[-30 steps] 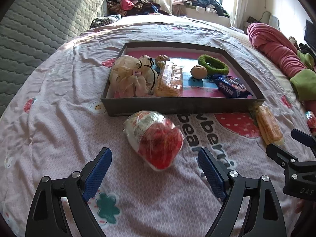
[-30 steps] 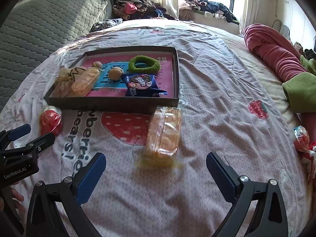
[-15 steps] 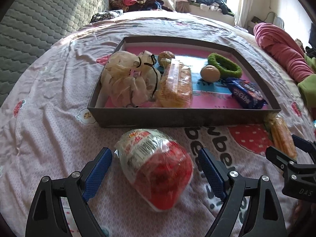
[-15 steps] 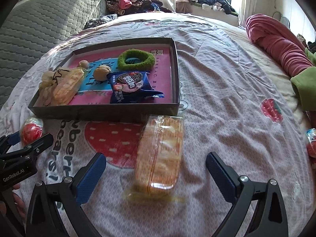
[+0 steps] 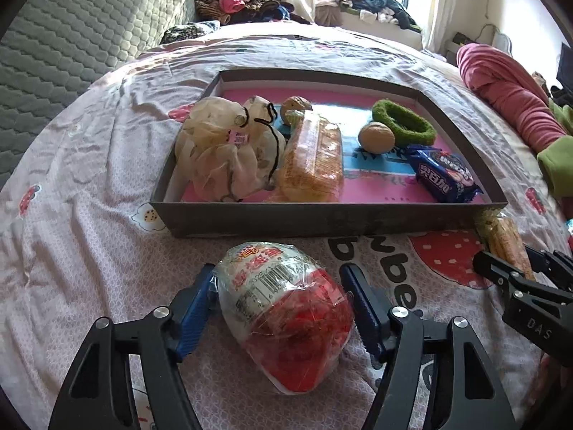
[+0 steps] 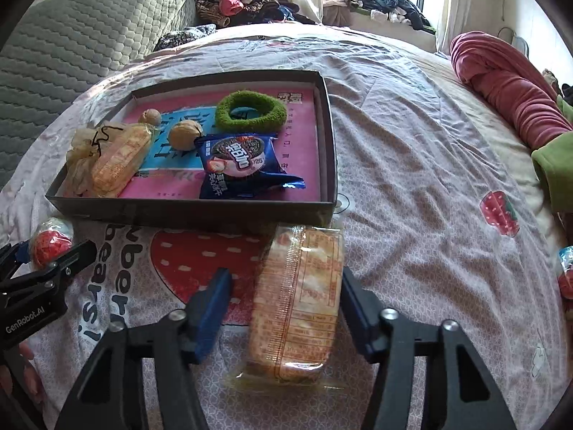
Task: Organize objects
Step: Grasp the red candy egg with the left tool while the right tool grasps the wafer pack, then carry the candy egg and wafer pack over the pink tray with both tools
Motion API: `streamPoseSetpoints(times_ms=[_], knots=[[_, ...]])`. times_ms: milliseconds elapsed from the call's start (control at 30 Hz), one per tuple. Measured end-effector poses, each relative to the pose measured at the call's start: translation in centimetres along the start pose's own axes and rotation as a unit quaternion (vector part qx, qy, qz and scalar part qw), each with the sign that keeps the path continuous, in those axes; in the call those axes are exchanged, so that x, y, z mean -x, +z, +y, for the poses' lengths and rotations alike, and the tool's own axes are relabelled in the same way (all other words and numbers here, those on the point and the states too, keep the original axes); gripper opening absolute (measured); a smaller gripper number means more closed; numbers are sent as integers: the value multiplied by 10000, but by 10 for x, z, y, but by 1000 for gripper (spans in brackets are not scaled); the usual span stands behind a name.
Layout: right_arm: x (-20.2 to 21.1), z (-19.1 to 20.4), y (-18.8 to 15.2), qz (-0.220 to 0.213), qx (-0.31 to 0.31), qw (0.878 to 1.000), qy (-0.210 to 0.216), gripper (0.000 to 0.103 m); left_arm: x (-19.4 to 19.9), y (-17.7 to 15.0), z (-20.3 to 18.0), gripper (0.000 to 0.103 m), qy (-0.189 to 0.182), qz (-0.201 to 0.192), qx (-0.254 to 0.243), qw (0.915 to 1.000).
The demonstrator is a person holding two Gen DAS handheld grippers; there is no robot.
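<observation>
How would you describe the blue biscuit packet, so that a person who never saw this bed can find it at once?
Start from the shallow dark grey cardboard tray lying on the pink strawberry-print bedsheet. Inside it, look toward the near right part, just in front of the fuzzy green ring. There lies the glossy blue plastic biscuit packet; it is the only blue wrapper, printed with a dark round sandwich biscuit.

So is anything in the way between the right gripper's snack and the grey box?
Only the grey cardboard box's near wall, which the clear-wrapped orange wafer pack must clear. The right gripper is closing with the pack between its jaws. Bare pink floor lies just behind that wall.
</observation>
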State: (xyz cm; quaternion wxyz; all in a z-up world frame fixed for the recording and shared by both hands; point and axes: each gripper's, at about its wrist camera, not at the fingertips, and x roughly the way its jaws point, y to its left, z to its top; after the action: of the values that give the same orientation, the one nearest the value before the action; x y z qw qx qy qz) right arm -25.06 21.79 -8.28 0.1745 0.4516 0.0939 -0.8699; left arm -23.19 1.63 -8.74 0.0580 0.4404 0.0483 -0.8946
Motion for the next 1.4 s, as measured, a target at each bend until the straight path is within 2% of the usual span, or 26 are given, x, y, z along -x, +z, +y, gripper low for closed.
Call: streamPoseSetpoints(times_ms=[133, 300, 733, 1400], knots=[[2, -1, 0, -9, 9, 10000, -73, 45, 3, -2, -1, 70, -24, -7, -9, 10000], [6, -2, -3, -30, 39, 10000, -59, 42, 5, -3, -1, 68, -44, 3, -15, 10000], [38, 4, -6, -214, 59, 9997, 126, 41, 29, -4, 3, 68, -72, -81, 34, 9999], [124, 31, 15, -825, 274, 9959, 240, 41, 110, 15, 5, 68, -75, -595, -97, 9982]])
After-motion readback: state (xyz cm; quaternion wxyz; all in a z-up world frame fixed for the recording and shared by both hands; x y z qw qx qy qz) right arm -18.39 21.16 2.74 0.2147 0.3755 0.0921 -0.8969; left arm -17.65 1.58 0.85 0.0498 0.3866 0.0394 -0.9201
